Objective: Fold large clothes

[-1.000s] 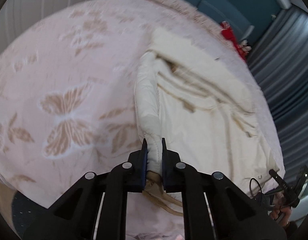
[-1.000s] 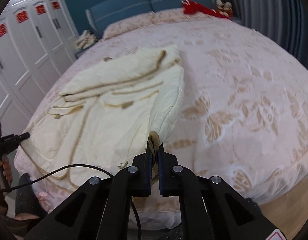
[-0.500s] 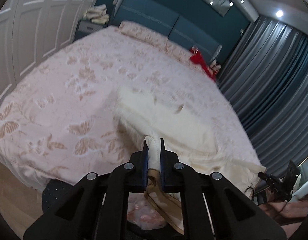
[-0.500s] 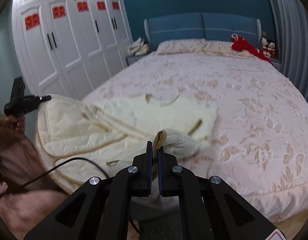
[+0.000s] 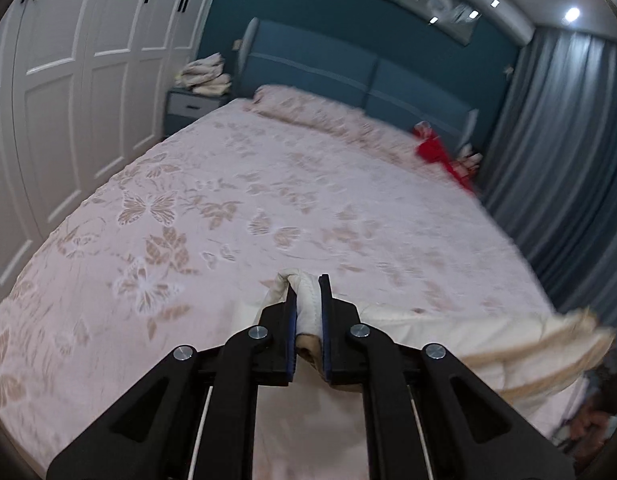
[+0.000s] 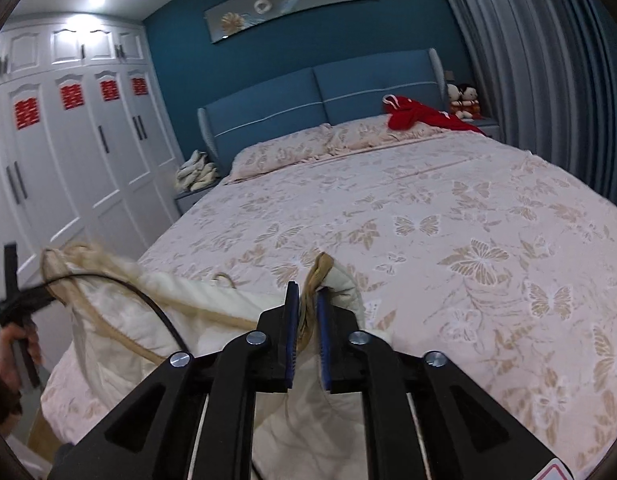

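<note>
A large cream padded garment with tan trim hangs lifted between both grippers at the foot of the bed. My left gripper is shut on one bunched white edge of it. My right gripper is shut on another edge with tan trim; the garment stretches left from it toward the other gripper, seen at the far left of the right wrist view. The garment's lower part hangs out of sight below the grippers.
The bed has a pink butterfly-print cover. A red garment and pillows lie by the blue headboard. White wardrobes line the left wall, grey curtains the right. Folded clothes sit on a nightstand.
Both grippers have lifted the garment up off the bed and pulled it back toward the foot. The bed surface, covered by it a second ago, now lies bare.
</note>
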